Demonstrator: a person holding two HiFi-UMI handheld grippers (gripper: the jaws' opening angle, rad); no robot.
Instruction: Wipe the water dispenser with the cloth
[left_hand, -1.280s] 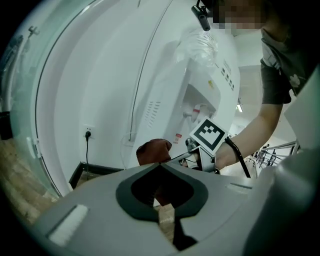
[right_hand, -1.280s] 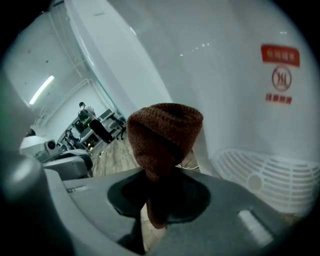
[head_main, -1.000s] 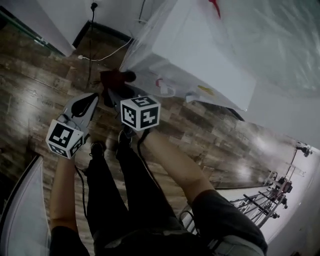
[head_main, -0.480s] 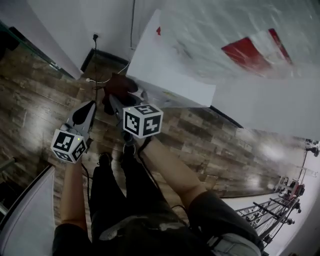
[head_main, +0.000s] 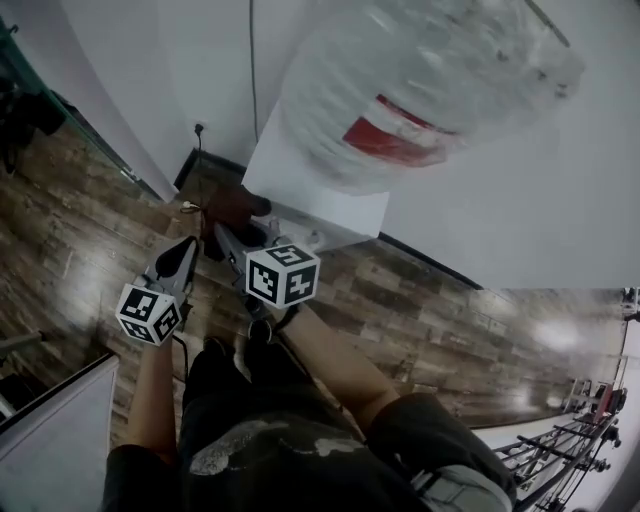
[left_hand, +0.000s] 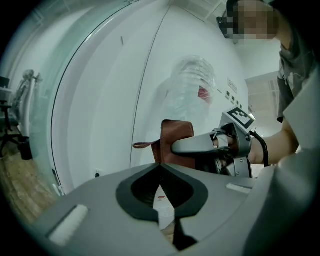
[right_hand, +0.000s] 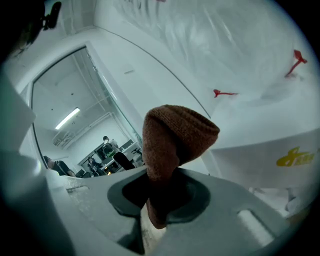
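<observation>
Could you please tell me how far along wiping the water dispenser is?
Done: the brown cloth is gripped in the right tongs. In hand: it is held up near the water dispenser, contact unclear. The left tongs are closed and empty. Left: the wiping itself; no wiped patch shows.

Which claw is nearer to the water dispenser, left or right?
Right. The right claw, shut on the cloth, is beside the water dispenser; the left claw, shut and empty, is farther out over the floor.
</observation>
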